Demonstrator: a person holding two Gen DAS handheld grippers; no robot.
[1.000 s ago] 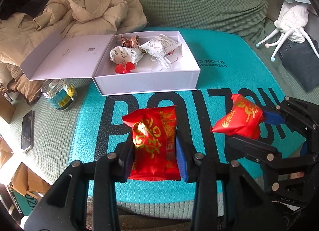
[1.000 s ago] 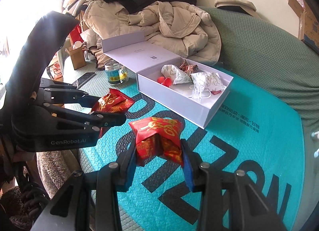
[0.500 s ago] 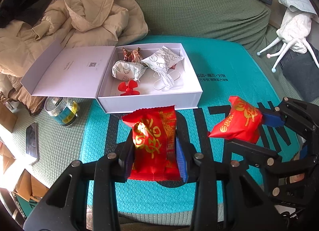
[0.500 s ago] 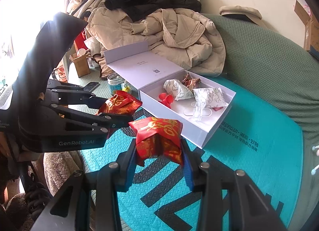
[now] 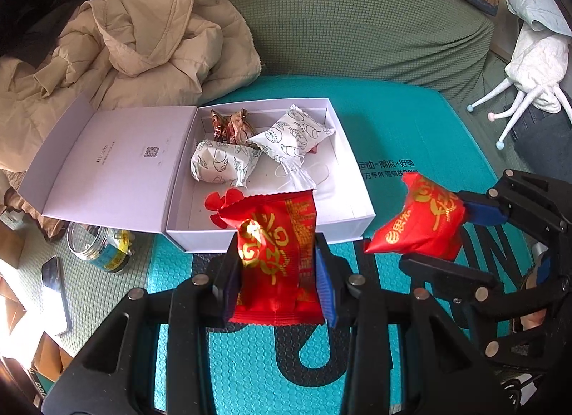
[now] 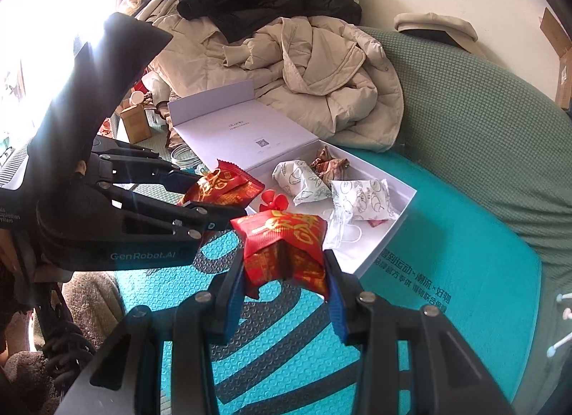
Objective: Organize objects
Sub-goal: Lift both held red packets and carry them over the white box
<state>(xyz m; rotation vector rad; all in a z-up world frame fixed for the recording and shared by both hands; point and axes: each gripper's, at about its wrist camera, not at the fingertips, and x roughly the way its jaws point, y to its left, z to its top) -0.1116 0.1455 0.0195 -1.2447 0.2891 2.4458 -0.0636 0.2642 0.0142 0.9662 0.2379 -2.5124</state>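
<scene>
My left gripper (image 5: 277, 272) is shut on a red and gold snack packet (image 5: 275, 254), held just before the front wall of the open white box (image 5: 271, 236). To its right my right gripper (image 5: 429, 239) is shut on a second red packet (image 5: 418, 221). In the right wrist view that gripper (image 6: 286, 282) pinches its red packet (image 6: 286, 247) near the box's front corner (image 6: 371, 254), and the left gripper (image 6: 200, 196) holds its packet (image 6: 221, 188) at the box's left side. The box holds two white patterned packets (image 5: 223, 164), a brown sweet (image 5: 230, 125) and a red propeller-shaped piece (image 5: 221, 200).
The box sits on a teal mat (image 5: 411, 136) on a green sofa (image 5: 357, 21). Beige jackets (image 5: 125, 57) pile behind the box's open lid (image 5: 107, 161). A clear jar (image 5: 100, 247) and a phone (image 5: 55, 289) lie left of the mat. A white plush toy (image 5: 532, 68) rests at the right.
Both grippers, each still holding its red packet, have moved forward and a little upward toward the white box, which now lies closer and lower in both views.
</scene>
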